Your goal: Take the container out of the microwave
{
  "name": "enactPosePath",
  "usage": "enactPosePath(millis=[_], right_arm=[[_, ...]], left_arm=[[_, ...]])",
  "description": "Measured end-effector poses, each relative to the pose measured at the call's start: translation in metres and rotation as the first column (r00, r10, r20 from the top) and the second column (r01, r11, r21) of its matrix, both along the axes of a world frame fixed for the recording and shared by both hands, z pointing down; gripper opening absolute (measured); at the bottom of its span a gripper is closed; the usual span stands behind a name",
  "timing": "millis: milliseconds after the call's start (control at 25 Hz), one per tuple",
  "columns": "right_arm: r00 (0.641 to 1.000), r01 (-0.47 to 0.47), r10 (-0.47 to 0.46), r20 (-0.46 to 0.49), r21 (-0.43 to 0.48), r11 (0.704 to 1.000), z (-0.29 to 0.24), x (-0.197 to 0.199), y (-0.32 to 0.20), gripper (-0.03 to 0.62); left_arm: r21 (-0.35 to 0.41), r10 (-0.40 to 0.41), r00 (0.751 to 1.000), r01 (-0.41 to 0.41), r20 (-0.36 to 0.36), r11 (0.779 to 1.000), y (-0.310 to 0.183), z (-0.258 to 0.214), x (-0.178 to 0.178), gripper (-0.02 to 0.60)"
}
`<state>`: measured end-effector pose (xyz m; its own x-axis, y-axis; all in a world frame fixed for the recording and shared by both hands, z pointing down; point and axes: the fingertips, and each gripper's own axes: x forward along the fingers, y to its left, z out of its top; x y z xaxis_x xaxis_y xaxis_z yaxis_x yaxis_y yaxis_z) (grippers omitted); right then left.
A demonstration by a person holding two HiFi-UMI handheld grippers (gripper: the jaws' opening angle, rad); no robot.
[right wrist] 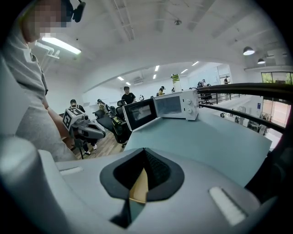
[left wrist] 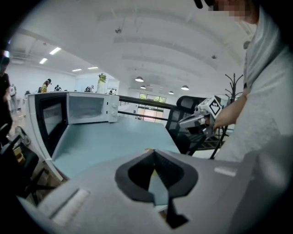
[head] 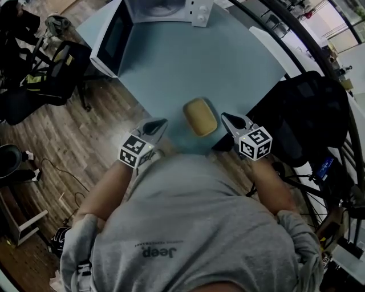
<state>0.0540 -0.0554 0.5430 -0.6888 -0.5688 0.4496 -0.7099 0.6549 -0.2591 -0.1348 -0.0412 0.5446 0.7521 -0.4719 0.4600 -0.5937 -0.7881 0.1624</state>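
On the table [head: 188, 63], head view: container [head: 199, 117] between left gripper [head: 161, 122] and right gripper [head: 225, 117], far from the open microwave [head: 117, 34] — out already, by the look. Left gripper view: fingers [left wrist: 135, 176] pressed together, empty; right gripper view: same — next, probably just shutting the microwave.

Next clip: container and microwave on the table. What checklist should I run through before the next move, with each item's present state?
1. Container out of the microwave: ok; it sits on the table, near the person's edge.
2. Left gripper free: ok; jaws together, nothing between them.
3. Right gripper free: ok; jaws together, nothing between them.
4. Microwave door shut: not ok; it stands open.
5. Microwave cavity empty: cannot tell from these views.
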Motion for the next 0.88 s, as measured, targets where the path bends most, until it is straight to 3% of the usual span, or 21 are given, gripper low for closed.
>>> enactPosePath(millis=[880], right_arm=[[1.0, 0.023, -0.023, 0.0, -0.007, 1.0, 0.002, 0.001, 0.012, 0.005]], left_arm=[[0.002, -0.031, 0.999, 0.031, -0.009, 1.0, 0.012, -0.002, 0.005, 0.021]])
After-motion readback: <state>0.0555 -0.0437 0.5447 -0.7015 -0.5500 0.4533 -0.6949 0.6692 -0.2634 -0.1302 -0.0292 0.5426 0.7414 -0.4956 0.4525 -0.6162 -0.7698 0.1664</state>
